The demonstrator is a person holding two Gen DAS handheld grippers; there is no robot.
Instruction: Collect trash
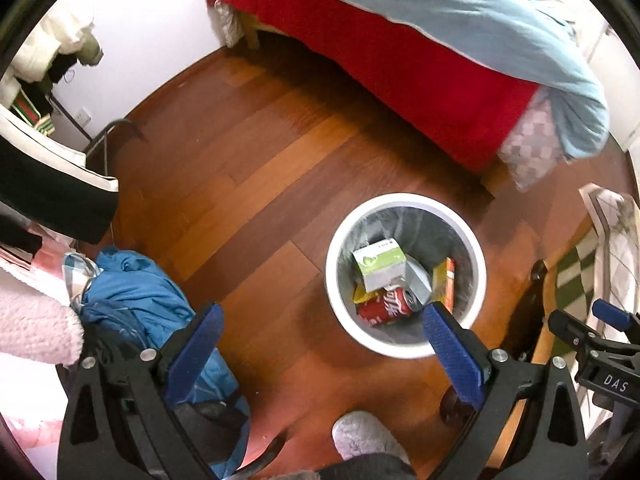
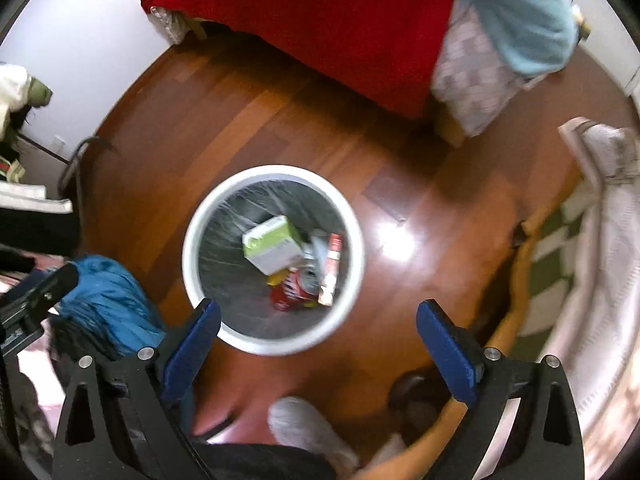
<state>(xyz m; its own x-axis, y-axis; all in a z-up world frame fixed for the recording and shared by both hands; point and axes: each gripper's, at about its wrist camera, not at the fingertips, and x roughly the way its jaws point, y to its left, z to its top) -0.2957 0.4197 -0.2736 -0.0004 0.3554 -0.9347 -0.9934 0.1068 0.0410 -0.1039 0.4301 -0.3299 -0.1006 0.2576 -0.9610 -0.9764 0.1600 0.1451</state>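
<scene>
A white round trash bin (image 1: pixel 476 248) with a clear liner stands on the wooden floor; it also shows in the right wrist view (image 2: pixel 192 240). Inside lie a green-and-white box (image 1: pixel 378 266), a red cola can (image 1: pixel 386 310) and a yellow-and-red packet (image 1: pixel 448 282). The box (image 2: pixel 274 246) and can (image 2: pixel 290 292) show in the right view too. My left gripper (image 1: pixel 322 326) is open and empty, above the floor left of the bin. My right gripper (image 2: pixel 318 320) is open and empty, above the bin's near rim. The right gripper also shows at the left view's right edge (image 1: pixel 592 340).
A bed with a red cover (image 1: pixel 400 68) and a pale blue quilt (image 1: pixel 500 28) fills the back. A blue jacket (image 1: pixel 136 296) lies at the left. A wooden chair with a checked cushion (image 2: pixel 552 248) stands at the right. The person's slipper (image 1: pixel 366 438) is at the bottom.
</scene>
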